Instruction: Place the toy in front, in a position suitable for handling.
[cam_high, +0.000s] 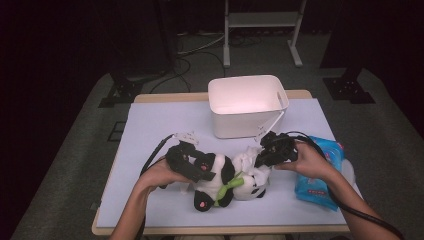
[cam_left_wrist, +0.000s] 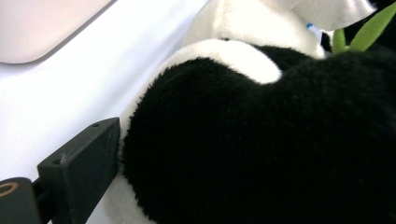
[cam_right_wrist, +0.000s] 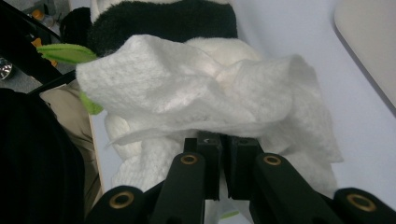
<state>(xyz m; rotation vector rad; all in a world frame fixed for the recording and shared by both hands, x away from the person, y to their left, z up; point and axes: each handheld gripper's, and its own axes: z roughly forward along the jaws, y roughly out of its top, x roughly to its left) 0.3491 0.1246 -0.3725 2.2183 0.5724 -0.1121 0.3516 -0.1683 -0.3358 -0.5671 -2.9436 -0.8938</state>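
A pale blue rectangular table mat (cam_high: 150, 125) carried a white plastic tub (cam_high: 247, 105) at its far edge. In front of it lay a black-and-white plush panda (cam_high: 220, 177). The left gripper (cam_high: 192, 167) had its jaws spread around the panda's black fur. The right gripper (cam_right_wrist: 223, 161), jaws pressed together, pinched a crumpled white tissue (cam_right_wrist: 205, 93) over the panda.

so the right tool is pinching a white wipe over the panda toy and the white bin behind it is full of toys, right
Not quite: the white bin is empty, as the high view shows. The rest holds: the right tool is shut on the white wipe, held over the panda toy.
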